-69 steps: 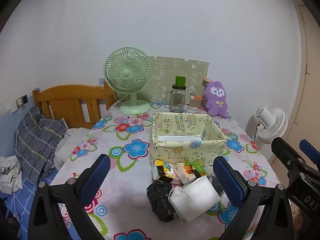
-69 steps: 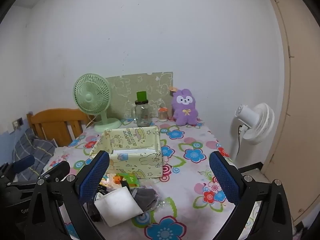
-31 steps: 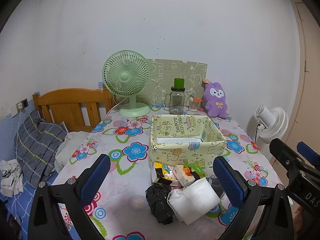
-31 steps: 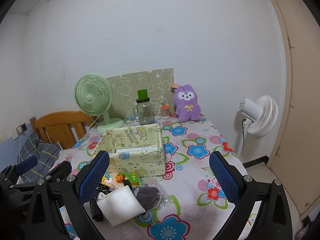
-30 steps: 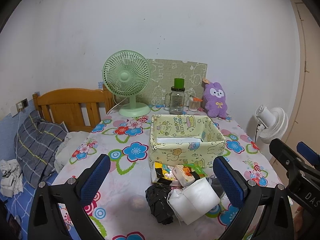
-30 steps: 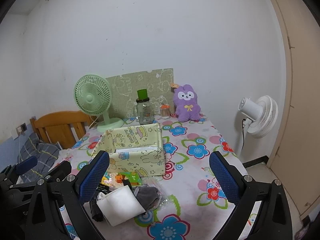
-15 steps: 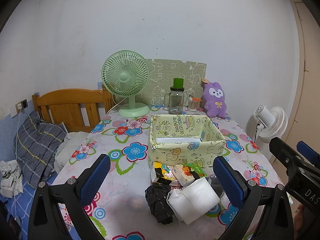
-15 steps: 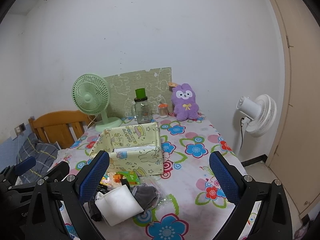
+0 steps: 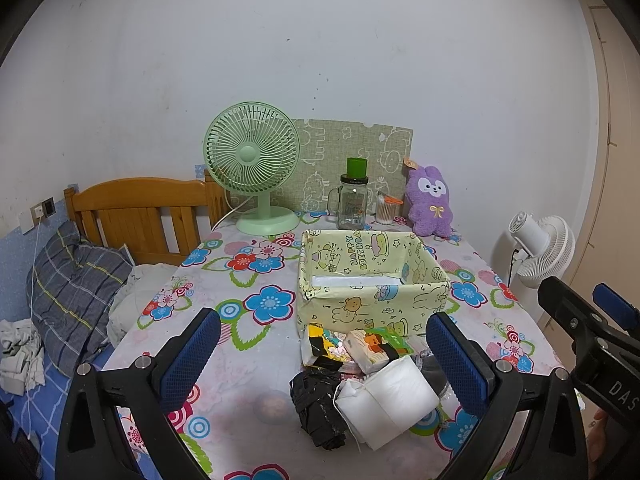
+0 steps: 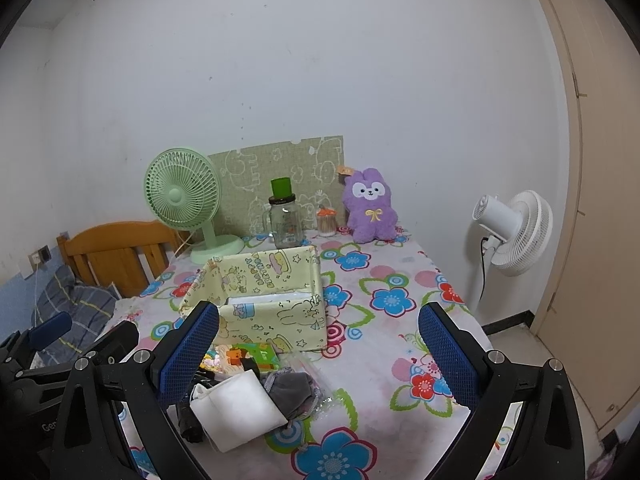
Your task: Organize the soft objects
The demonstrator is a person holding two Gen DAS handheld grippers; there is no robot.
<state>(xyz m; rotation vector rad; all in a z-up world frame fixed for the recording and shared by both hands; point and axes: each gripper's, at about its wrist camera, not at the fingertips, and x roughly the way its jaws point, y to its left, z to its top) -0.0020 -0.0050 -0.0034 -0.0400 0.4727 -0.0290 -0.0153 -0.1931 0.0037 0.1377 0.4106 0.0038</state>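
Soft white folded cloth (image 9: 386, 400) lies unmoved before the yellow cartoon-print fabric box (image 9: 372, 280) on the table; my hand-held grippers stay wide open, empty, hovering slightly farther back.

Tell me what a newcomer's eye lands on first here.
The yellow cartoon-print box at the middle of the flowered tablecloth, with a jumble of soft items heaped just in front of it. Next, the green fan and purple plush bunny against the back wall.

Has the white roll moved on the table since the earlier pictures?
No. The white roll still lies beside the black bundle, in front of the yellow box; only the cameras shifted slightly.
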